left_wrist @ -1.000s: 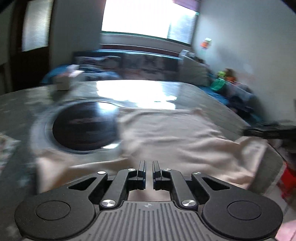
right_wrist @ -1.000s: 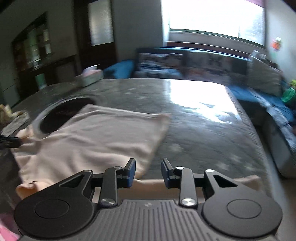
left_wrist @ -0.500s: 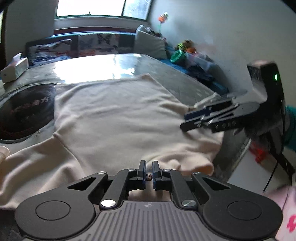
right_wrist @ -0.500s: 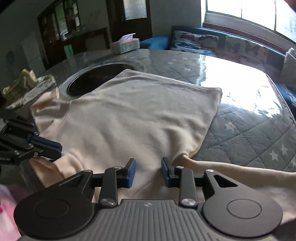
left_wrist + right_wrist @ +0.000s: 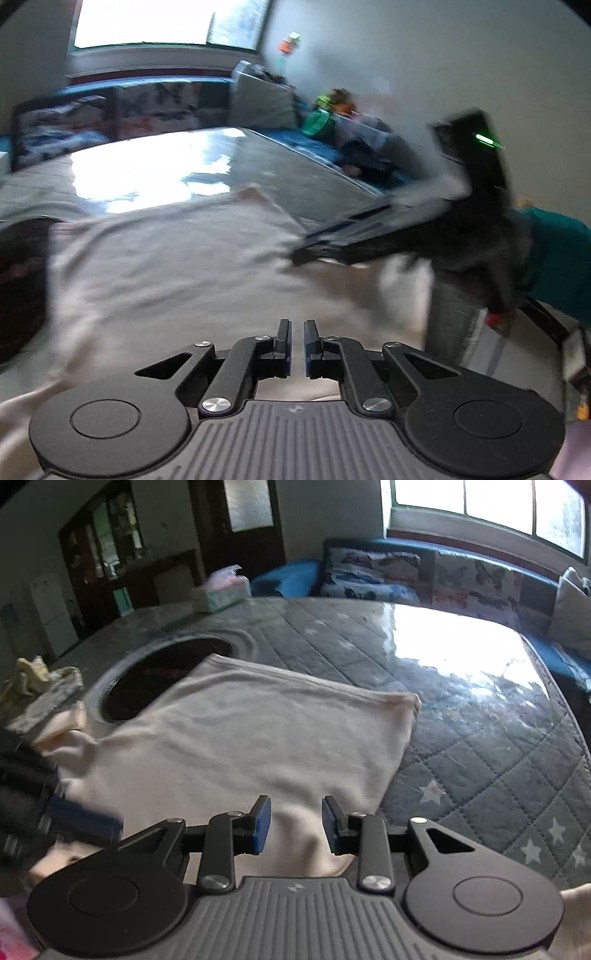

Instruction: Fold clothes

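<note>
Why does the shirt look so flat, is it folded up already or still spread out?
Mostly spread out. The cream shirt lies flat on the quilted table, one sleeve sticking out sideways. Its near edge is hidden.

A large table point(image 5: 480, 738) covered with a grey quilted cloth with white stars carries a cream cotton shirt point(image 5: 258, 738) spread flat, partly over a round dark recess point(image 5: 162, 672). A tissue box point(image 5: 221, 590) stands near the far edge.

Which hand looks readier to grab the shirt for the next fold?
Probably the right. The right gripper has its jaws apart with the cream shirt showing between them, ready to pinch. The left gripper is shut, so it would have to open first.
</note>
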`<move>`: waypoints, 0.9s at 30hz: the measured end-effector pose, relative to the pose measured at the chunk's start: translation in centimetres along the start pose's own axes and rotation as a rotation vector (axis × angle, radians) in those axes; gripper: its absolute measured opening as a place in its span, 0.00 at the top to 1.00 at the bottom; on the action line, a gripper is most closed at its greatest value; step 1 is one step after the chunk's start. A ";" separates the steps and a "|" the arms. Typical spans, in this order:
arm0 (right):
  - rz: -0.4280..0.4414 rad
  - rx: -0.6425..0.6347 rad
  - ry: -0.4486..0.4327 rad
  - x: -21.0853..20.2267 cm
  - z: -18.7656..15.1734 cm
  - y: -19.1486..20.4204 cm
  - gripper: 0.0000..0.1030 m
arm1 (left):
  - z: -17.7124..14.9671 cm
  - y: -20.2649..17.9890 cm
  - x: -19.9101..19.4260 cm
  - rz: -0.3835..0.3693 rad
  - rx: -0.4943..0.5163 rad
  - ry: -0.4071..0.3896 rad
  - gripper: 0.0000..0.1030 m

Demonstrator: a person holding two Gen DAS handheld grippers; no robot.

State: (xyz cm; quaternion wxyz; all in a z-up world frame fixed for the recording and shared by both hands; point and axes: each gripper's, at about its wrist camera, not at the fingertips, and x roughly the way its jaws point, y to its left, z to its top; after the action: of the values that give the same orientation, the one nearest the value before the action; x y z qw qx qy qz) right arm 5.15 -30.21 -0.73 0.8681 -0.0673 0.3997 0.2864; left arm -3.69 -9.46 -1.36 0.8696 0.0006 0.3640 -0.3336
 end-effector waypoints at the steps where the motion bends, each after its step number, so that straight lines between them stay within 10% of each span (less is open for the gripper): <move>1: -0.007 0.004 0.008 0.5 0.0 -0.3 0.71 | 0.0 -0.5 0.7 -0.019 0.008 0.015 0.93; 16: -0.120 0.035 -0.018 5.7 5.3 -5.4 0.71 | -0.8 -2.0 2.7 -0.133 0.037 0.088 0.87; 20: -0.130 0.059 -0.037 6.5 6.6 -6.4 0.71 | 1.4 0.1 1.3 -0.035 0.027 0.027 0.83; 27: -0.137 0.099 -0.052 6.1 7.3 -8.0 0.67 | 6.1 9.8 0.0 0.353 -0.119 -0.080 0.72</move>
State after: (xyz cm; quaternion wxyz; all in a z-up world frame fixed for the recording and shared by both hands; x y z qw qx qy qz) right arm 17.45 -31.59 -1.21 0.8981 -0.0442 0.3852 0.2078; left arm 5.86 -3.39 0.75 0.9269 -0.0004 0.3425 -0.1535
